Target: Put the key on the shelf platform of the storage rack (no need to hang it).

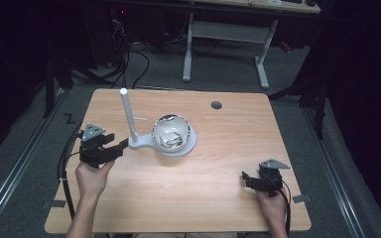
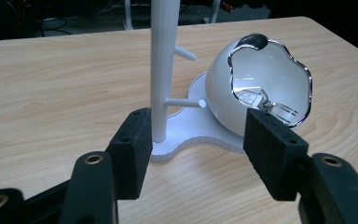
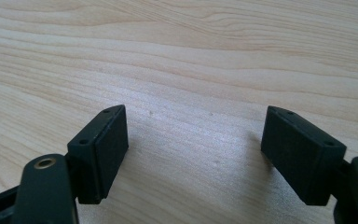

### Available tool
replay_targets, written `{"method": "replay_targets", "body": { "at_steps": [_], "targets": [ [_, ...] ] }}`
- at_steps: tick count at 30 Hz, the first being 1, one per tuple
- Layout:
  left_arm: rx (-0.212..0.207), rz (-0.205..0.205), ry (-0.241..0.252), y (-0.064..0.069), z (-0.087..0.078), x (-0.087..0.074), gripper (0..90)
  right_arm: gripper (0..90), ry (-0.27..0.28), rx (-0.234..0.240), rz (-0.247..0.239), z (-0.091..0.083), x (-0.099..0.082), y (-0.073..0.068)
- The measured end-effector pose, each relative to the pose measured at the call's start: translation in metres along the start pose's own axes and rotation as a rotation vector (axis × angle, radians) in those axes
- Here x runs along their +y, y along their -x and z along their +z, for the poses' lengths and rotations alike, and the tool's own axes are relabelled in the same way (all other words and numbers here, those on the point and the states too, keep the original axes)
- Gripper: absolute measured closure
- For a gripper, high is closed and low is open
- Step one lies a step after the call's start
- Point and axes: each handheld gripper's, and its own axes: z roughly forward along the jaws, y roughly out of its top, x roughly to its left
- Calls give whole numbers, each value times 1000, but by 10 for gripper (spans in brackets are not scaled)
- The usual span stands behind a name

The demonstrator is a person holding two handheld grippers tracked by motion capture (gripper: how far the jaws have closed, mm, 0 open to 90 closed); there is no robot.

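- Left gripper [image 1: 121, 145] sits at the left side of the tabletop [image 1: 228, 198], jaws spread wide and empty, tips just beside the foot of the white stand [image 1: 151, 145]. In the left gripper view the post [image 2: 161, 70] rises between my two pads [image 2: 130, 149], nothing pinched yet.
- Right gripper [image 1: 244, 177] rests near the right front of the tabletop, well apart from the stand; jaws wide open, bare wood between them.
- Stand: white flat base, tall thin post with short side pegs [image 2: 186, 103], near the middle of the tabletop.
- White bowl [image 1: 171, 133] with a wavy silver rim rests on the round end of the base, tipped on its side, mouth toward my left gripper. Something shiny and crumpled lies inside it; I cannot tell what.
- Handling, my judgement: stand looks like light, stiff plastic and top-heavy, likely to tip if pushed high. I'd grip the post low, close to the base.
- Bowl looks glazed, smooth, breakable and loose on the base; it may roll off if the stand is jolted. Rim is the only graspable edge.
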Motion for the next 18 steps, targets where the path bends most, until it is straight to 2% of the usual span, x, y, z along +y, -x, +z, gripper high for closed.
{"method": "replay_targets", "body": {
  "at_steps": [5, 8, 10, 18],
  "targets": [
    [-9, -4, 0, -5, -4, 3, 418, 233, 0, 0, 0, 0, 0, 0],
    [-5, -23, 5, -7, -7, 5, 415, 233, 0, 0, 0, 0, 0, 0],
    [-14, -11, 2, -9, -8, 5, 413, 232, 0, 0, 0, 0, 0, 0],
    [1, -29, 6, -15, -11, 5, 409, 233, 0, 0, 0, 0, 0, 0]
  ]
}}
